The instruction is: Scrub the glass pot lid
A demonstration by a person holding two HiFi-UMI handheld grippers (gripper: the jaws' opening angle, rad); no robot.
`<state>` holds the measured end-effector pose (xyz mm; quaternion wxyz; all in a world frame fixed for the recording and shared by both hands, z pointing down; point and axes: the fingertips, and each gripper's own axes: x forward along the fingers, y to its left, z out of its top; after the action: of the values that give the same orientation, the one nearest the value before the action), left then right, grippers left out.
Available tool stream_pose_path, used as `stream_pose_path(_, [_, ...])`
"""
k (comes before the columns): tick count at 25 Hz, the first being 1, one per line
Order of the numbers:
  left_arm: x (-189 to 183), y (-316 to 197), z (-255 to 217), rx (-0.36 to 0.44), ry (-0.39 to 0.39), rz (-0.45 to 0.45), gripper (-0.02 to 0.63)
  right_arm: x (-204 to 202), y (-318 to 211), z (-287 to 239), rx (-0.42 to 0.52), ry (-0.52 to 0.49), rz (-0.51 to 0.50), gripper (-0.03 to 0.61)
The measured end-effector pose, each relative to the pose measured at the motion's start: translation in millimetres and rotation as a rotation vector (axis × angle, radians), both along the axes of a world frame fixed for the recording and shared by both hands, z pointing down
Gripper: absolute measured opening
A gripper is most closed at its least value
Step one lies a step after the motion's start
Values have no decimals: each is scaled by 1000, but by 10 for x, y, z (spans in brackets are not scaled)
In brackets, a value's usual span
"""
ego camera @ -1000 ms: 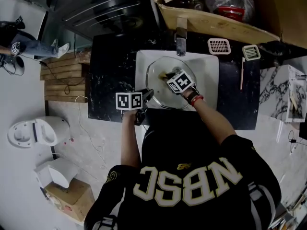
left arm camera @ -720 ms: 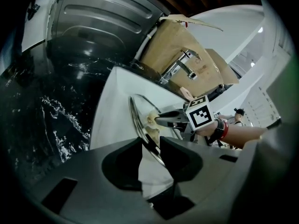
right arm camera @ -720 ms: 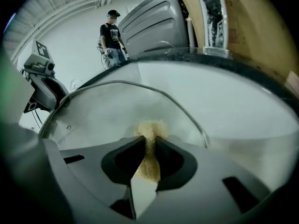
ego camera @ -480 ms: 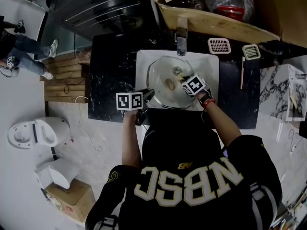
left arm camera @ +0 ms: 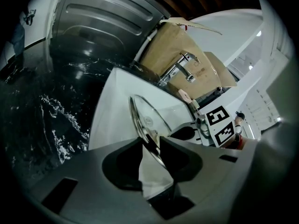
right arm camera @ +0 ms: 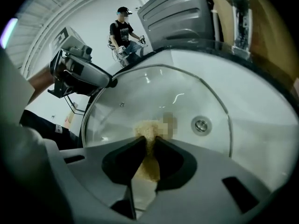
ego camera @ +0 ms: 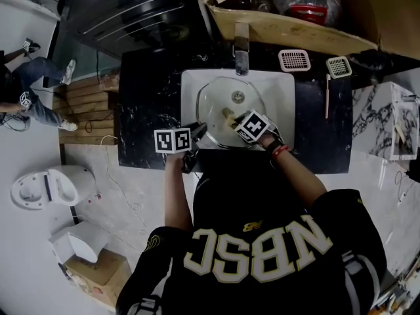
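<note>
A white sink [ego camera: 283, 87] is set in the middle of a black marble countertop [ego camera: 147, 104], with a faucet [ego camera: 241, 50] at its far edge. The glass pot lid [ego camera: 216, 96] is the only dish in the basin and fills most of it. It does not lie flat: the left gripper view shows it nearly edge-on, rising from its rim [left arm camera: 140, 120]. Behind the countertop's far edge an open cardboard box [ego camera: 289, 30] holds a clear plastic bag with something red inside. Two small white slotted strainers [ego camera: 294, 60] lie on the countertop near its far right corner.

The left gripper [ego camera: 198, 132] sits at the sink's near left corner. Its jaws are closed on the lid's metal rim, one on each face of the glass [left arm camera: 150, 146]. The right gripper [ego camera: 231, 119] reaches in from the sink's near edge over the middle of the lid. Its jaws pinch a tan sponge [right arm camera: 147, 130], narrowly apart with the sponge squeezed between them [right arm camera: 150, 146]. The sponge's free end presses on the glass [right arm camera: 135, 94] near the centre of the lid.
</note>
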<state>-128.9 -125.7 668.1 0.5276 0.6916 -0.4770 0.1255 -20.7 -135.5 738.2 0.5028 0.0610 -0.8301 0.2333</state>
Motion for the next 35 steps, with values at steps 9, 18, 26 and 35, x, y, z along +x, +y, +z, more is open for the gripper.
stream_pose_path(9, [8, -9, 11, 6, -4, 0, 129, -389, -510, 99, 41, -104, 63, 81])
stream_pose_path(18, [7, -21, -2, 11, -10, 2, 129, 131, -970, 395, 133, -28, 259, 80])
stream_pose_path(26, [-3, -11, 12, 21, -15, 4, 130, 242, -498, 284, 126, 27, 209, 66])
stream_pose_path(35, [-13, -13, 73, 12, -80, 6, 137, 54, -150, -18, -31, -125, 247, 77])
